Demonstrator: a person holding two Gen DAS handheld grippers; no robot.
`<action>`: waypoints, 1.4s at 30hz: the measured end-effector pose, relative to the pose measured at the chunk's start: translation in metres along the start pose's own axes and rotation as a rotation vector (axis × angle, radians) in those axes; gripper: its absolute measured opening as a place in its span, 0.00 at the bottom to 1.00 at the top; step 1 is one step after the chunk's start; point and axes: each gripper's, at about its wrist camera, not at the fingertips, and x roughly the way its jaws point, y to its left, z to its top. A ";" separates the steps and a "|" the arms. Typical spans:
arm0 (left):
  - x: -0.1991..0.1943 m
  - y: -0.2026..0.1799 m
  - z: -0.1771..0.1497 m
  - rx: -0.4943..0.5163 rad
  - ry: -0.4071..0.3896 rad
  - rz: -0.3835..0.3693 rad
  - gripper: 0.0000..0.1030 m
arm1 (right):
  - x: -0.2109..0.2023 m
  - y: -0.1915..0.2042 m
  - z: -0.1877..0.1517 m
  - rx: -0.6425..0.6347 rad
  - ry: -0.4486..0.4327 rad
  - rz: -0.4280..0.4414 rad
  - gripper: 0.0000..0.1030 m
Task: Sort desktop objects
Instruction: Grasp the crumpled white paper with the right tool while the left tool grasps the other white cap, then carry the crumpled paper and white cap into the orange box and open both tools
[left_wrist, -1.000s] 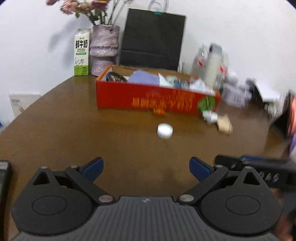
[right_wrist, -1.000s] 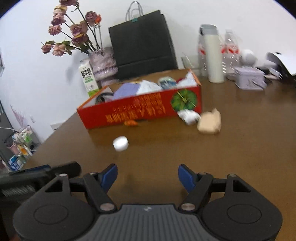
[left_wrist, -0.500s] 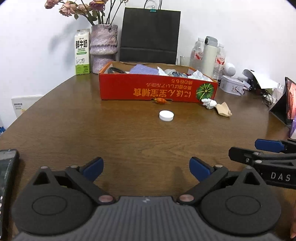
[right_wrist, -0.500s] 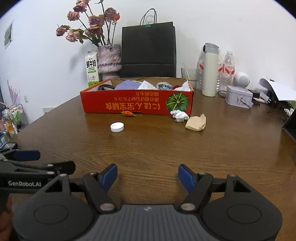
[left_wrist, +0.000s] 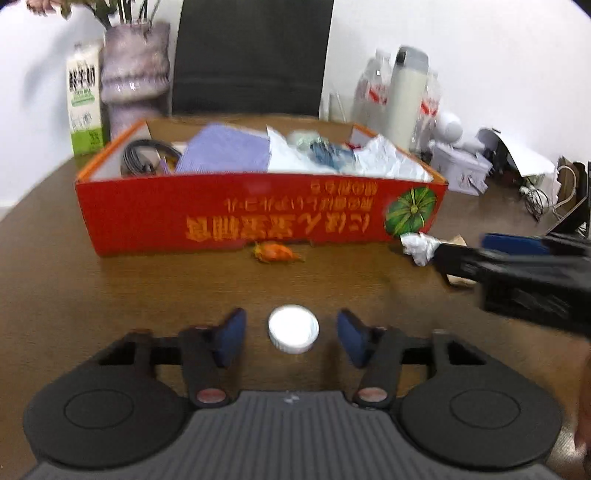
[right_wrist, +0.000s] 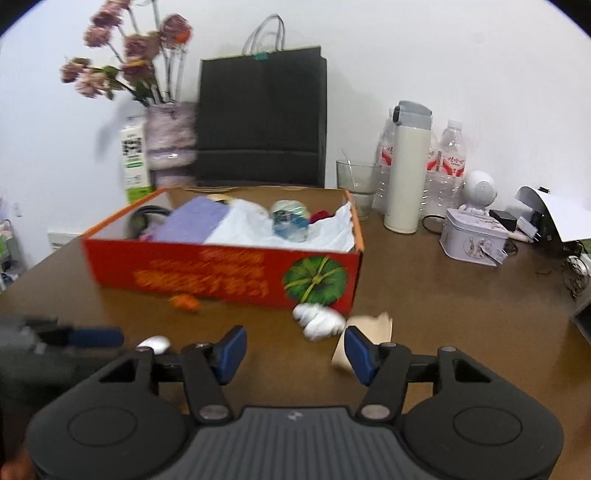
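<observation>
white bottle cap (left_wrist: 293, 328) is lying flat on the brown table (left_wrist: 110, 288), in front of the red cardboard box (left_wrist: 258, 214) and well short of it. left gripper (left_wrist: 291, 338) is straddling it: cap is sitting between the two blue pads with a gap showing on each side, so no contact yet. jaws are closing on it, not gripping.

crumpled white paper wad (right_wrist: 319, 319) is lying at the box's near right corner, touching or nearly touching the wall below the green pumpkin print. tan paper scrap (right_wrist: 373, 325) is just beside it on the right. right gripper (right_wrist: 293, 350) is coming in low toward these; its jaws are closing too, about half spread, with nothing between them yet. wad is sitting just ahead of the pads, the scrap partly hidden behind the right pad.

small orange item (left_wrist: 275, 252) is lying against the box's front wall, untouched. can't tell what it is, too blurred.

step in hand, as i'm reading it: two pickups running in parallel, cap on the left, wad on the right. box is already holding paper, a purple cloth and cables, so it's likely the drop target.

next move: left is needing to finish the squeeze on the cap rim, then lift and carry over the front wall. cap is low and flat, so pads may be sliding over its top if they're riding high. right is needing a bit more reach before closing, or it's pinching air.
</observation>
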 end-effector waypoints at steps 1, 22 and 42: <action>-0.001 -0.001 -0.001 0.011 -0.001 -0.008 0.29 | 0.013 -0.004 0.004 -0.012 0.009 0.014 0.52; -0.068 0.025 -0.017 -0.138 -0.086 0.008 0.28 | -0.020 0.018 -0.018 0.057 0.009 0.124 0.16; -0.177 0.007 -0.097 -0.039 -0.125 -0.030 0.28 | -0.157 0.049 -0.073 -0.015 -0.066 0.099 0.16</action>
